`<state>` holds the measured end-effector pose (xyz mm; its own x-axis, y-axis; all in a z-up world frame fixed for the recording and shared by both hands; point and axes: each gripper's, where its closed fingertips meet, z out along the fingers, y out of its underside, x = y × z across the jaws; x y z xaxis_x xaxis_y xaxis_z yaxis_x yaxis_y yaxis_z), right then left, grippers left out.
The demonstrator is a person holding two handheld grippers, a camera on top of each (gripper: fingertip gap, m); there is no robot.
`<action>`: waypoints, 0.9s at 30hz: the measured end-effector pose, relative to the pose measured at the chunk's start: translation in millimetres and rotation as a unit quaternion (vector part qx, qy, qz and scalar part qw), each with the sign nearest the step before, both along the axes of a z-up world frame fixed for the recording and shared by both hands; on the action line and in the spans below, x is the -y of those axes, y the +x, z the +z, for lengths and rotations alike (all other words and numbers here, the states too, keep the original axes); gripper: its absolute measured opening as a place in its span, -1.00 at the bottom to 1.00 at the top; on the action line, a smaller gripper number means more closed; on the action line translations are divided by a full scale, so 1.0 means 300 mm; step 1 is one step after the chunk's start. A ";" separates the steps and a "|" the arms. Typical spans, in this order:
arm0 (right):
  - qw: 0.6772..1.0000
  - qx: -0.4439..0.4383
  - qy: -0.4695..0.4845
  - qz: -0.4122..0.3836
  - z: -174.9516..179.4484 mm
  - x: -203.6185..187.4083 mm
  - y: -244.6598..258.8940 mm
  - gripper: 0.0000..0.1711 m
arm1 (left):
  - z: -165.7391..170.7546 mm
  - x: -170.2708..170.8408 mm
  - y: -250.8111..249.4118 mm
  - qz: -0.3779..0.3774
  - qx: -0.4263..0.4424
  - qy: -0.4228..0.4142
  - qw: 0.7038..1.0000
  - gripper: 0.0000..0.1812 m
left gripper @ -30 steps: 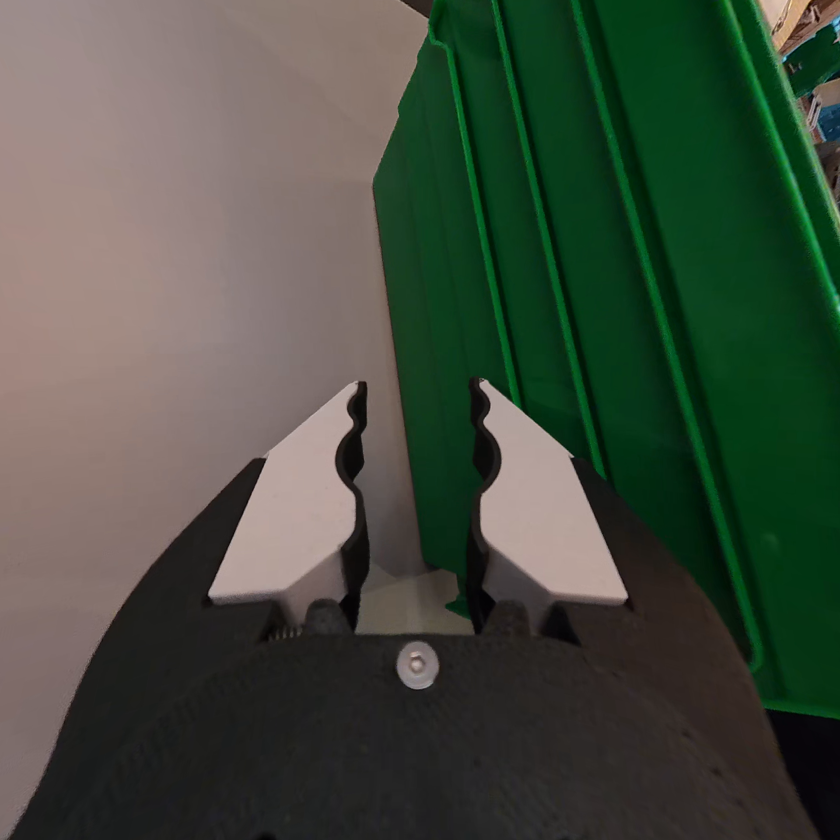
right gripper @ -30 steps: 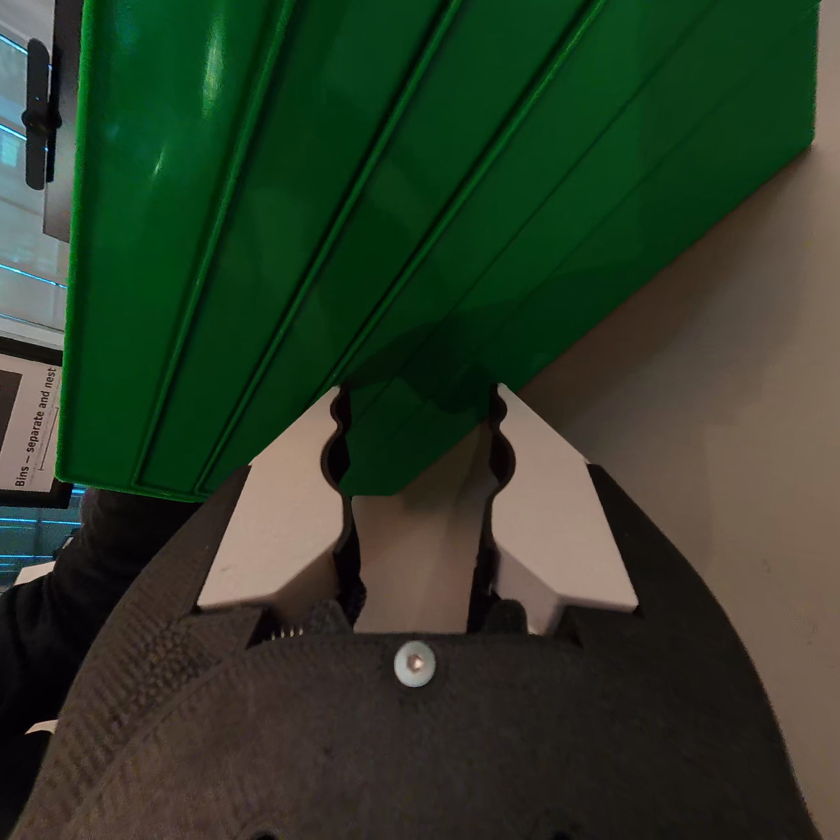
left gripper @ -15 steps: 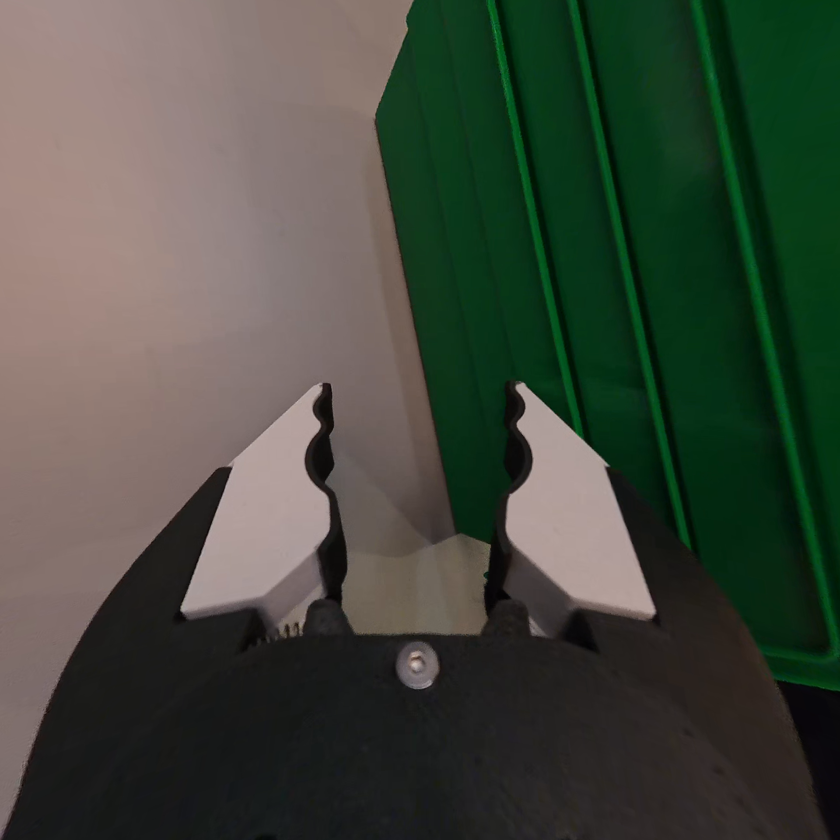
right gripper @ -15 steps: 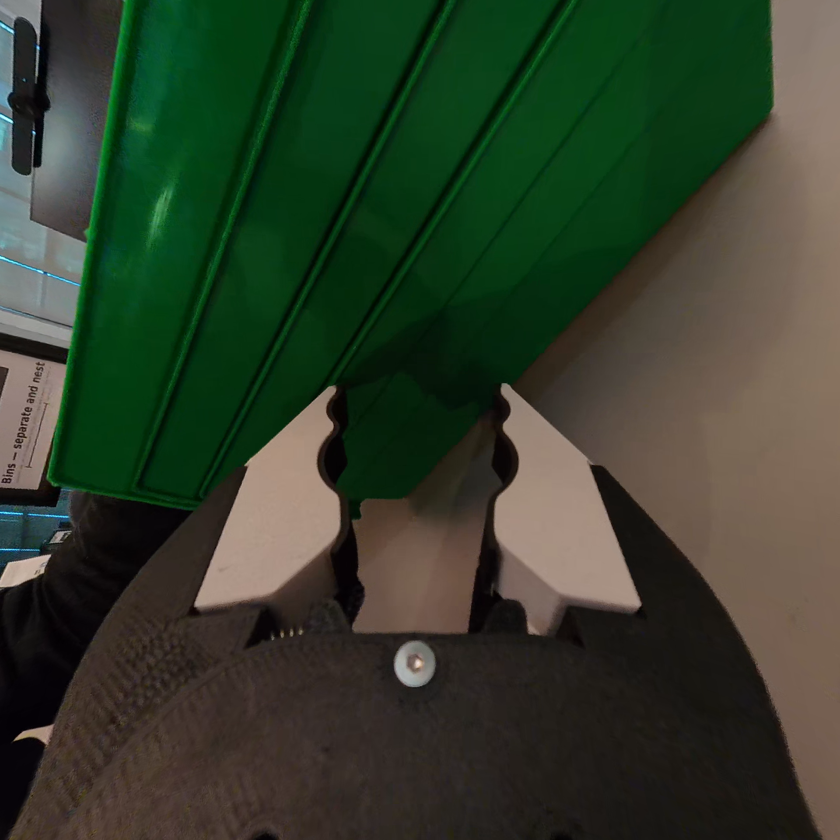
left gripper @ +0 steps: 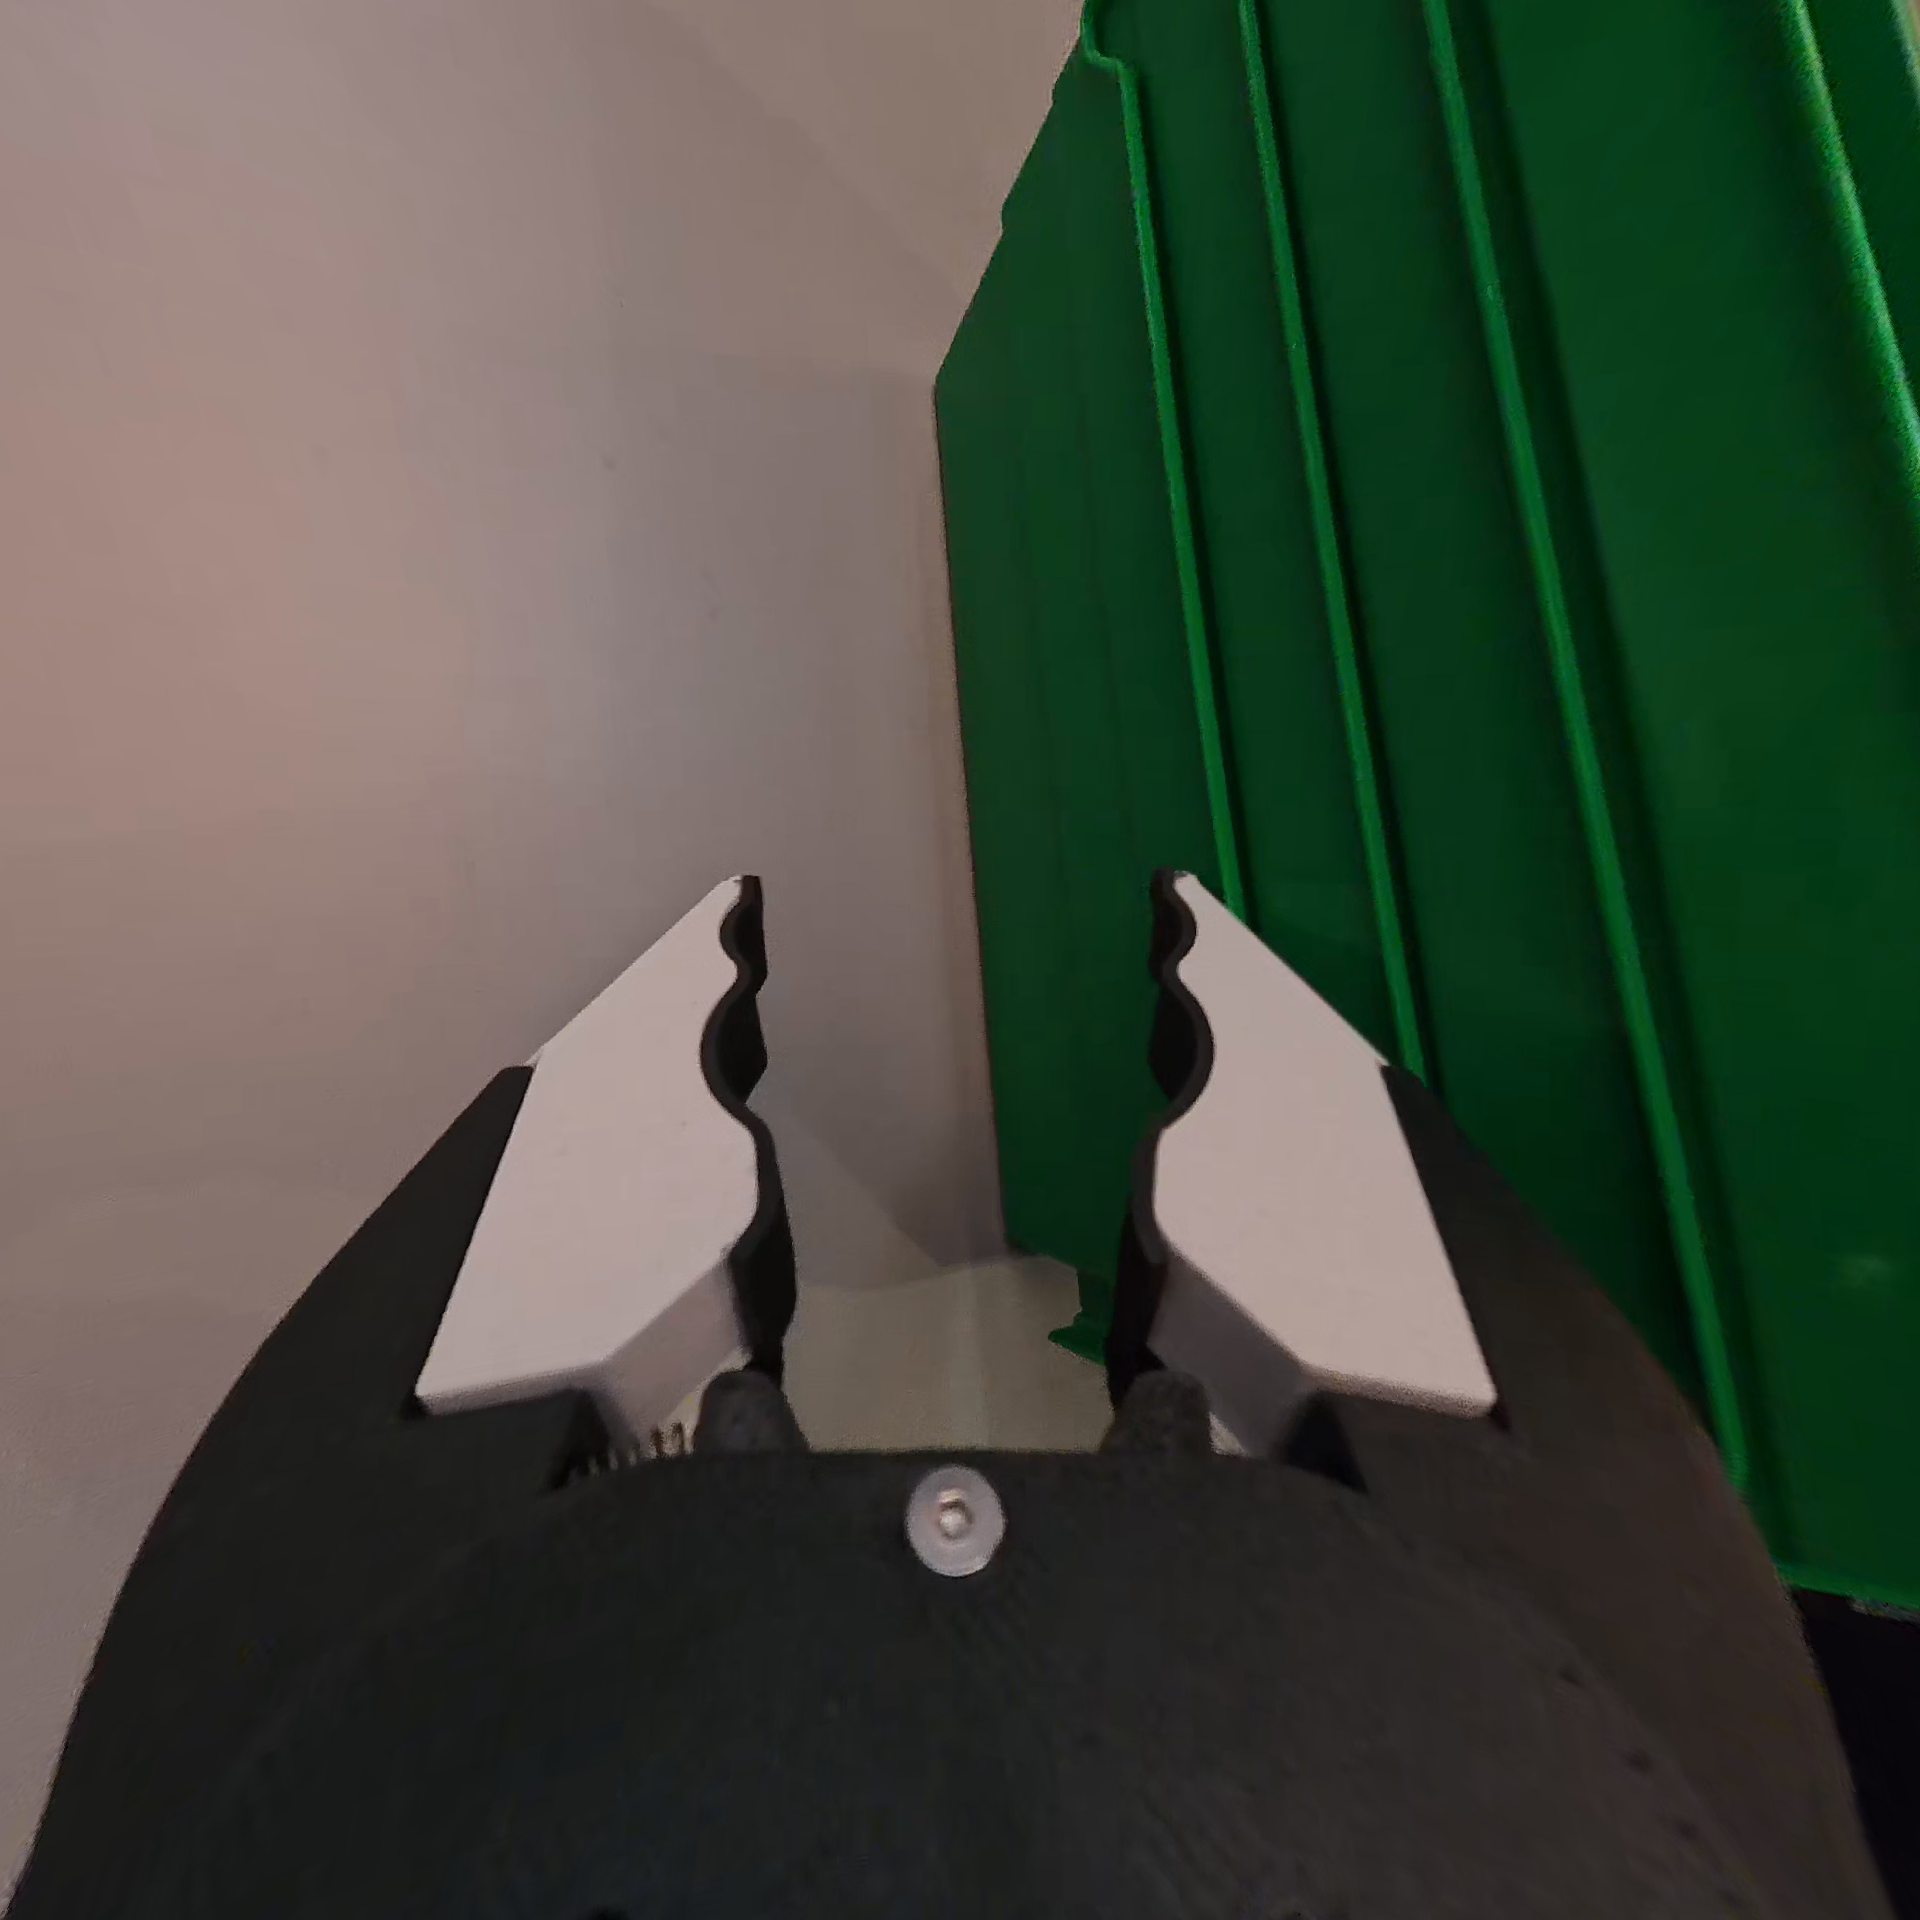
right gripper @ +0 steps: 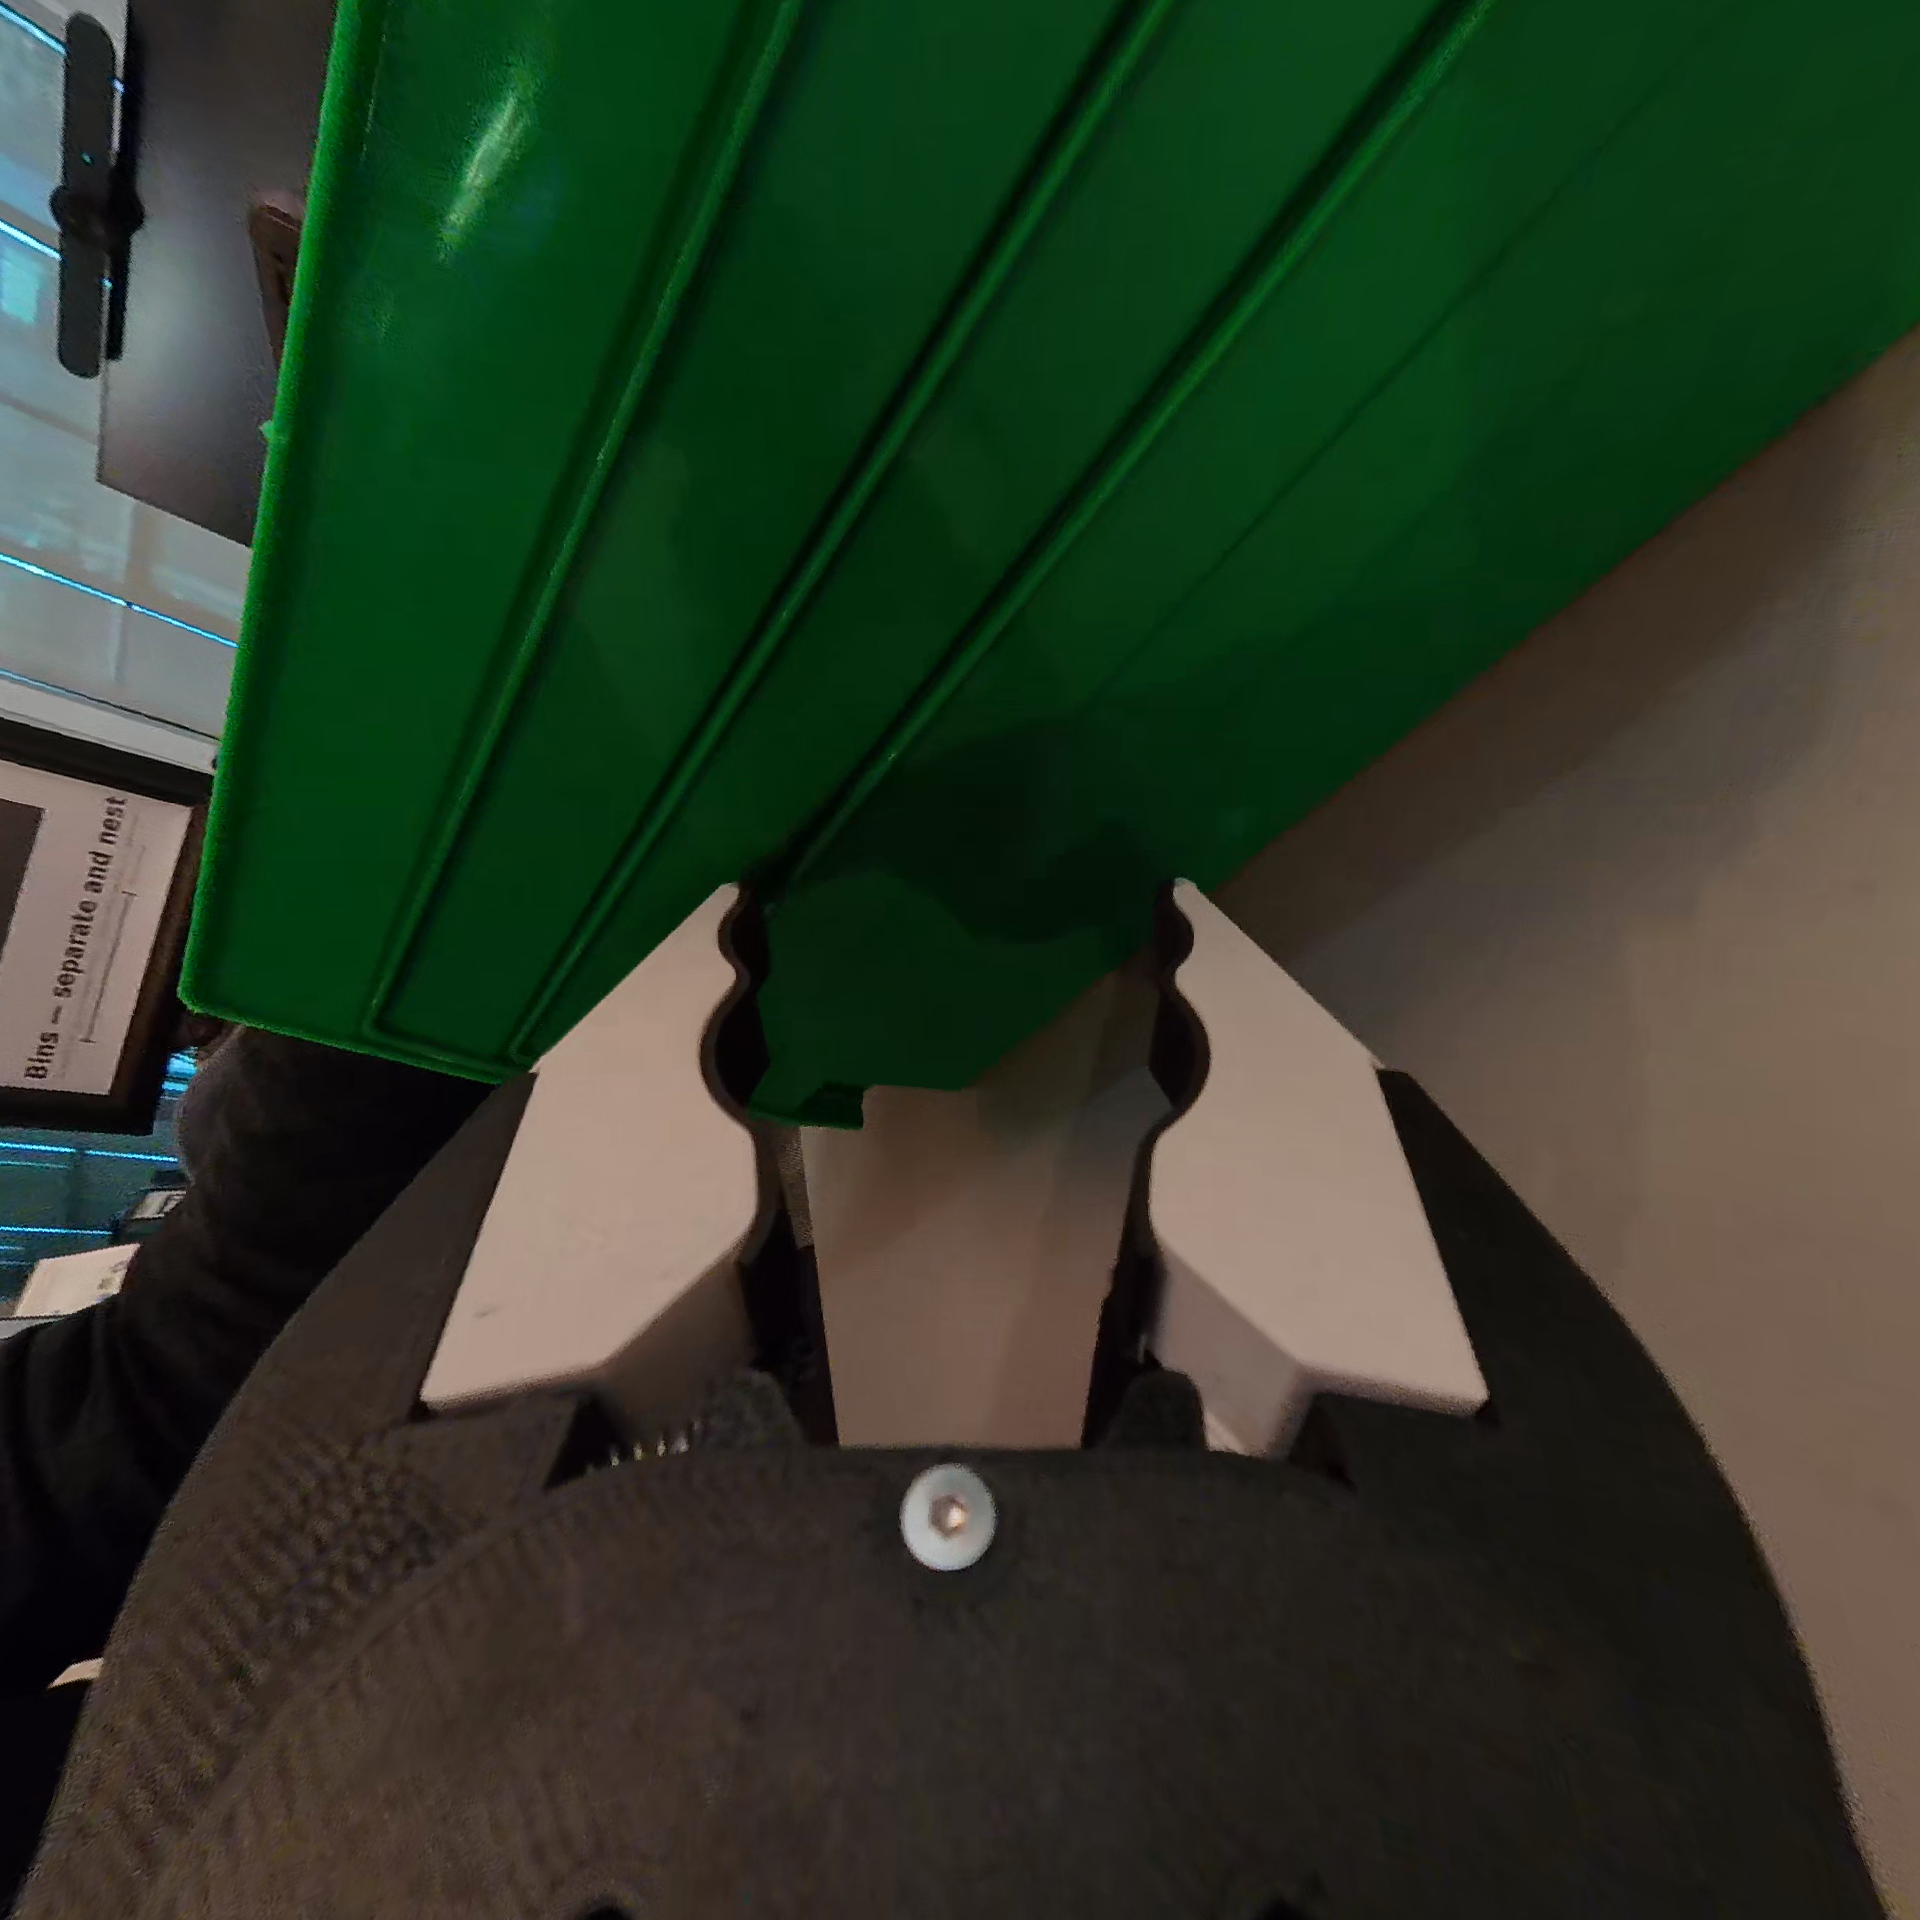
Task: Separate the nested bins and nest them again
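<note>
Now your left gripper (left gripper: 956, 883) gaping and empty beside the green bin (left gripper: 1455, 727) on the pale table (left gripper: 416, 623), your right gripper (right gripper: 961, 894) parted around its rim corner, grip unclear.

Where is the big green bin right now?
The green bin stands on the pale table, filling the right side of the left wrist view beside the open left gripper. In the right wrist view, its corner sits between the open right gripper's fingers.

You have a pale table surface (left gripper: 416, 623), a framed white sign (right gripper: 83, 935) at left, and a dark wall panel (right gripper: 197, 312) above it
</note>
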<state>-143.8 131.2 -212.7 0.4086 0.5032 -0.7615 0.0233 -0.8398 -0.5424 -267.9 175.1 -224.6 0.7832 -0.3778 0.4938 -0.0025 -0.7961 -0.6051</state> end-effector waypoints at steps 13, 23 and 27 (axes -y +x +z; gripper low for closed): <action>0.999 0.030 0.040 0.008 0.090 0.195 0.176 -0.07 | 0.232 -0.063 -0.093 0.062 0.039 0.111 0.991 0.55; 0.997 0.063 0.048 -0.011 0.037 0.348 0.340 -0.10 | 0.600 0.054 0.232 -0.071 -0.044 0.202 0.976 0.48; 0.990 0.126 0.059 -0.018 -0.055 0.328 0.400 -0.12 | 0.534 0.046 0.360 -0.117 -0.158 0.127 0.972 0.38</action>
<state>-23.8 32.7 -229.2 0.5972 0.5642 -0.5701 0.1425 -0.7742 -0.6167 -159.8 161.4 -64.5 0.7590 -0.6416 0.1104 -0.3821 -0.5764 -0.7223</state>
